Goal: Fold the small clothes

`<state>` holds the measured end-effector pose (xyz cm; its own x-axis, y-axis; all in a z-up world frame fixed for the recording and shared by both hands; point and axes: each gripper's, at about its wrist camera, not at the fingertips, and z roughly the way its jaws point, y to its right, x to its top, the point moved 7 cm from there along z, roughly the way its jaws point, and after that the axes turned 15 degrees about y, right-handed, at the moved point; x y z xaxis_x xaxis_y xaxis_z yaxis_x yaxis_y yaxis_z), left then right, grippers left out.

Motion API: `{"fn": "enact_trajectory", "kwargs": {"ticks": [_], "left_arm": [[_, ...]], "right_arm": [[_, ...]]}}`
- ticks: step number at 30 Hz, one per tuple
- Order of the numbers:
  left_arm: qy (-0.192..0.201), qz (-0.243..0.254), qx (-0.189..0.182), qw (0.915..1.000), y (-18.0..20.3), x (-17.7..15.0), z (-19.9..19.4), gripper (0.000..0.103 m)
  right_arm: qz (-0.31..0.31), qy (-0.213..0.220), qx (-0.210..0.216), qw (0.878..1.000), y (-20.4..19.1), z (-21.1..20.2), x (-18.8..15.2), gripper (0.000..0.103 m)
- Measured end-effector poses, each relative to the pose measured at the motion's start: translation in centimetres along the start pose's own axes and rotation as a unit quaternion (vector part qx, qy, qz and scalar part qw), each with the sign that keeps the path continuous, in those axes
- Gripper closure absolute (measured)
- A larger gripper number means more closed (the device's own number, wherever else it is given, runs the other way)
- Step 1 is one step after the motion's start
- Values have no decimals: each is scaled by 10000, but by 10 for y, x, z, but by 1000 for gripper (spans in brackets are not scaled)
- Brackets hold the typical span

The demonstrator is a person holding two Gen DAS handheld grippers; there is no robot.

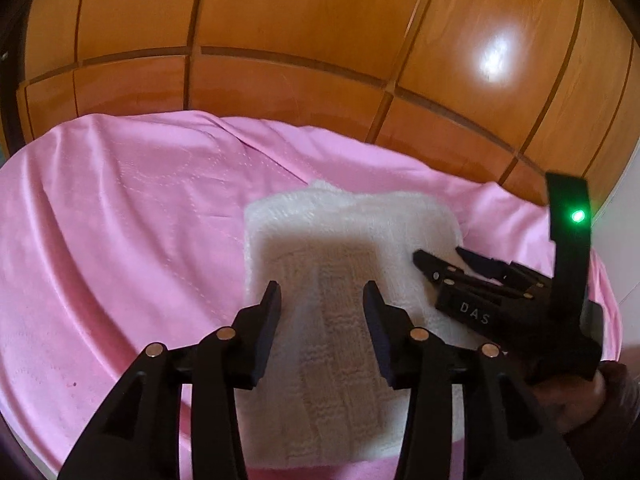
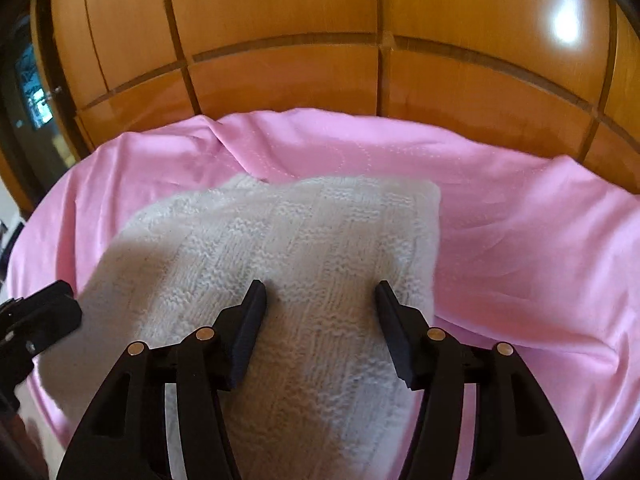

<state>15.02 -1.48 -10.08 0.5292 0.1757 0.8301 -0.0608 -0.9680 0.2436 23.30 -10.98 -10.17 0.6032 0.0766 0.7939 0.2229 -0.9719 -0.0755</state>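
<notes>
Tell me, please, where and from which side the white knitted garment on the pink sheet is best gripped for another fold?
Probably the far right corner of the white knitted garment: in the right wrist view it lies square and free on the pink sheet. The right gripper, jaws open above the knit, could come from the right edge and pinch all layers there. The left gripper, also open, could take the matching left side.
</notes>
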Motion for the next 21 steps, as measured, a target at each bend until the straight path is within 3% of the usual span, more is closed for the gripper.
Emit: {"fn": "enact_trajectory", "kwargs": {"ticks": [11,19,21], "left_arm": [[24,57,26,10000,-1,-4,8,54],[102,53,118,9999,-3,-3,3,54],[151,77,117,9998,-2,-2,1,54]], "right_arm": [[-8,110,97,9999,2,-8,0,41],[68,376,256,9989,2,-60,3,40],[18,320,340,9989,-4,-69,-7,46]]}}
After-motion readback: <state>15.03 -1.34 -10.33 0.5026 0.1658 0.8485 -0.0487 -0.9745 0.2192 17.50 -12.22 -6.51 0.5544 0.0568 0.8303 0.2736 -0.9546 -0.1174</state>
